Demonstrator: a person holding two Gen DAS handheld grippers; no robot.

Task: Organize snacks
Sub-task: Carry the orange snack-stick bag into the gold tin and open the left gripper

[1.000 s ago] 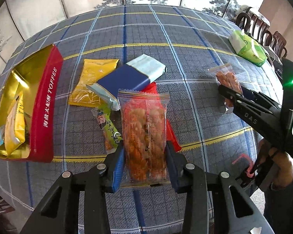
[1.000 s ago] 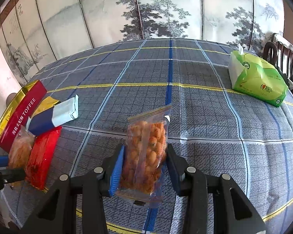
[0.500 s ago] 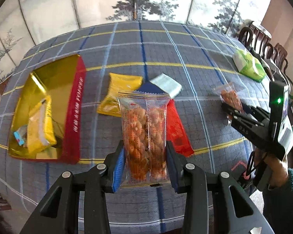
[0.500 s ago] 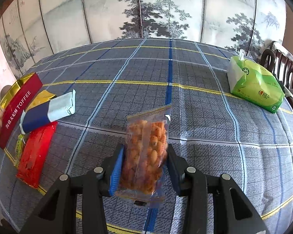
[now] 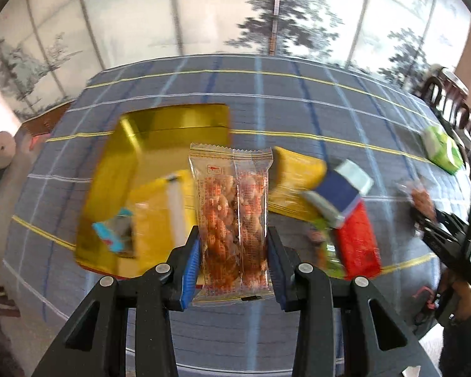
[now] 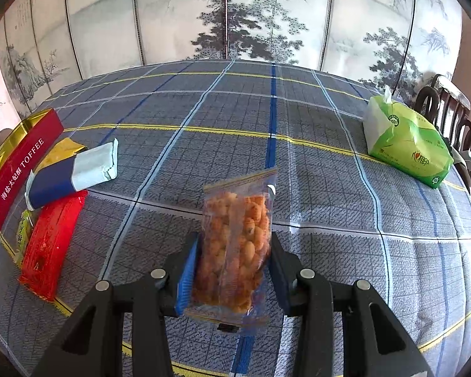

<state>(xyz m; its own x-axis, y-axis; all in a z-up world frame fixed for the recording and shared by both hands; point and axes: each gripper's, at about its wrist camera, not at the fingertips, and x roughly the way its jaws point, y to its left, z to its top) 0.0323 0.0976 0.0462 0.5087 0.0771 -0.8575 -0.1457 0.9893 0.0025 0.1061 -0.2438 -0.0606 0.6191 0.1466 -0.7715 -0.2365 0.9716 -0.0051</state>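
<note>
The left gripper (image 5: 234, 264) is gripping a clear peanut packet (image 5: 232, 220) between closed jaws, above the gold tin (image 5: 160, 132) lying ahead-left; releasing only once centred over it. The right gripper (image 6: 234, 270) is clamping another snack bag (image 6: 235, 238) above the table (image 6: 329, 188).

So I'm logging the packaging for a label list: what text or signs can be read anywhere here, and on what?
"TOFFEE", after white Chinese characters too small to read: red side of the toffee tin.
Green tissue pack: round logos and print, unreadable.
Left tongs' peanut packet: red print, blurred.
Right tongs' snack bag: no text visible.
</note>
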